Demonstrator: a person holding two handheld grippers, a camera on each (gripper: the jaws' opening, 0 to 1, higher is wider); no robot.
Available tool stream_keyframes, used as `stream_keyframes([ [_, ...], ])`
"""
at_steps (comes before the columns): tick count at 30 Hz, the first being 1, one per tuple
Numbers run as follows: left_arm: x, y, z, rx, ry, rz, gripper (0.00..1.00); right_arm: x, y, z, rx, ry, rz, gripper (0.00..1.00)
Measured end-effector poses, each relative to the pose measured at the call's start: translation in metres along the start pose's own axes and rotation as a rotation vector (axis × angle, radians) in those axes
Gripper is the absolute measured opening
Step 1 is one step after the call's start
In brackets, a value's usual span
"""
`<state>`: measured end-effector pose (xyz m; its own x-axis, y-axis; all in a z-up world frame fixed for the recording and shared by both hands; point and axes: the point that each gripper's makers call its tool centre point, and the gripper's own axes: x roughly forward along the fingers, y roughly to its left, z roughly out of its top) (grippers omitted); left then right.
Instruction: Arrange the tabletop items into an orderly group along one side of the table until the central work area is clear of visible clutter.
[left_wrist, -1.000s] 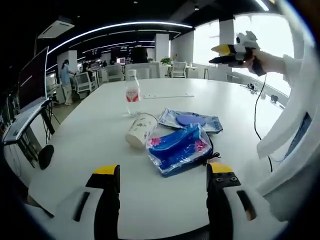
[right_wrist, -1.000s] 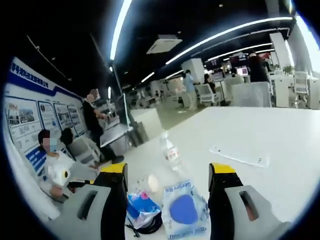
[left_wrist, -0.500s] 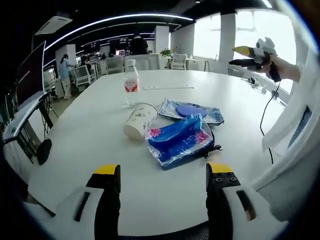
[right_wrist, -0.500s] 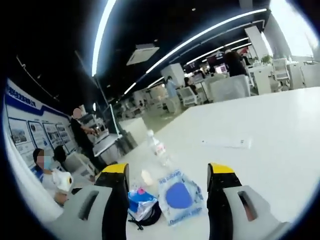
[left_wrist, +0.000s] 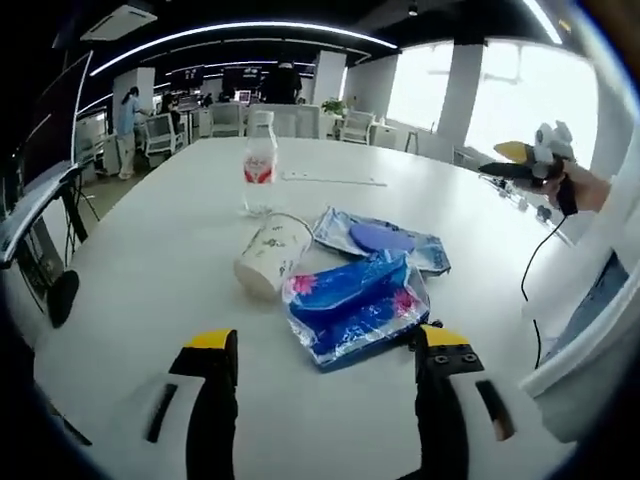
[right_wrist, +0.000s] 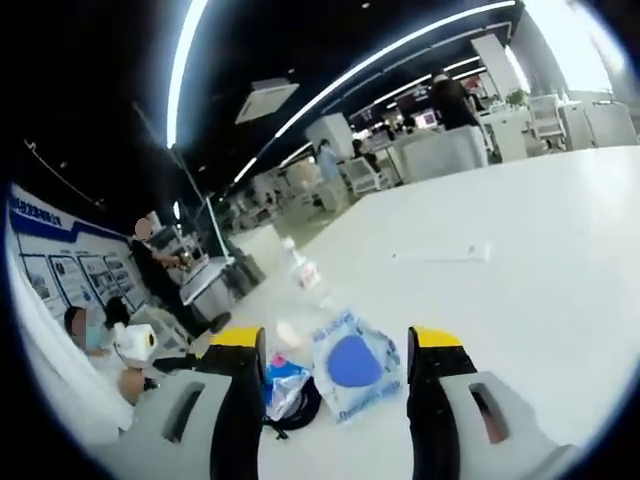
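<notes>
Left claw (left_wrist: 326, 365) and right claw (right_wrist: 334, 358) gape empty, the right seemingly raised higher

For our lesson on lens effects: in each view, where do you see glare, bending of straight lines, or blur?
Left gripper view: the windows glare white; the table edge bends into a curve; the bottle looks sharp. Right gripper view: ceiling light strips bow into arcs; the bottle and the blue pouch look soft.
</notes>
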<state>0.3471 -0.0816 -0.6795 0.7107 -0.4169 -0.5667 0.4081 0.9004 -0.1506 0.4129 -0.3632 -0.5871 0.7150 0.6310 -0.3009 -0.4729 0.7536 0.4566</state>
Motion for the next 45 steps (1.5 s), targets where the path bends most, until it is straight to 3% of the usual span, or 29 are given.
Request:
stream_keyframes([
  [5, 0.013, 0.012, 0.023, -0.026, 0.008, -0.031, 0.71, -0.012, -0.006, -0.011, 0.035, 0.006, -0.027, 0.54],
  [8, 0.024, 0.008, 0.038, -0.109, -0.021, -0.107, 0.74, -0.019, -0.008, -0.022, 0.056, 0.013, -0.046, 0.53],
  [14, 0.045, 0.017, 0.048, -0.078, 0.018, -0.107, 0.72, -0.031, -0.005, -0.044, 0.111, 0.024, -0.066, 0.51],
  [16, 0.051, 0.016, 0.044, -0.087, 0.058, -0.110, 0.70, -0.034, -0.006, -0.048, 0.117, 0.031, -0.070, 0.50],
  [24, 0.085, 0.045, 0.043, -0.042, 0.136, -0.073, 0.70, -0.039, -0.008, -0.050, 0.135, 0.027, -0.081, 0.48],
  [31, 0.112, 0.046, 0.040, -0.066, 0.186, -0.078, 0.73, -0.036, -0.003, -0.052, 0.136, 0.040, -0.070, 0.46],
  [37, 0.121, 0.048, 0.028, -0.059, 0.252, -0.058, 0.65, -0.035, -0.003, -0.055, 0.139, 0.052, -0.067, 0.45],
  [39, 0.121, 0.047, 0.025, -0.068, 0.263, -0.058, 0.57, -0.035, -0.002, -0.056, 0.138, 0.056, -0.068, 0.45],
  [41, 0.120, 0.050, 0.018, -0.066, 0.297, -0.042, 0.41, -0.035, -0.003, -0.057, 0.138, 0.060, -0.071, 0.44],
  [45, 0.121, 0.052, 0.019, -0.086, 0.276, -0.034, 0.40, -0.033, -0.003, -0.060, 0.141, 0.071, -0.070, 0.43],
])
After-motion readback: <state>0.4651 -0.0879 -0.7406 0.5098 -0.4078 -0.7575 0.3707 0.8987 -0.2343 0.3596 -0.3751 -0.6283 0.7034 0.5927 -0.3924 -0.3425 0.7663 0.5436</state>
